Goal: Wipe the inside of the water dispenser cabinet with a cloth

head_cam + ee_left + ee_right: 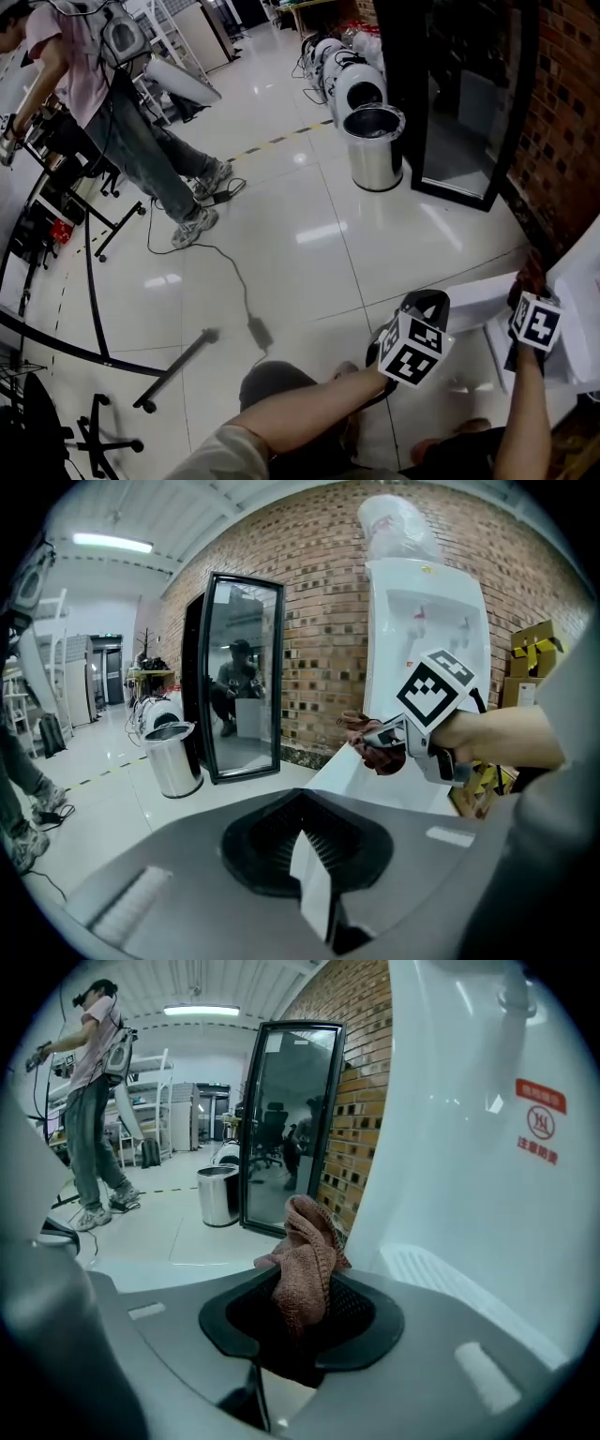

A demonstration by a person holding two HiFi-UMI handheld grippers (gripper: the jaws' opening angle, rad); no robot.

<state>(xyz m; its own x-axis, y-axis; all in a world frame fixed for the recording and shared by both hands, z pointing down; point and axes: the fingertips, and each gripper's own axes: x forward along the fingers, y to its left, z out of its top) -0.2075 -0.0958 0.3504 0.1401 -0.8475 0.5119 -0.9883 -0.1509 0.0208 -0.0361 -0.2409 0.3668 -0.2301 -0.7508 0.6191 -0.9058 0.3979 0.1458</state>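
The white water dispenser (427, 621) stands against the brick wall and fills the right side of the right gripper view (469, 1147). In the head view only its edge (577, 291) shows at far right. A reddish-brown cloth (305, 1265) hangs bunched between the jaws of my right gripper (300, 1312), which is shut on it close to the dispenser's front. The left gripper view shows that gripper (373, 740) and the cloth (380, 754) over a white panel (375, 789) low on the dispenser. My left gripper (312, 869) is shut and holds nothing, a little left of the right one (424, 302).
A steel bin (373, 145) and a black-framed mirror (459, 94) stand along the brick wall beyond the dispenser. A person (112, 103) stands at the far left, with a cable (246, 300) trailing over the glossy floor. Cardboard boxes (530, 653) sit right of the dispenser.
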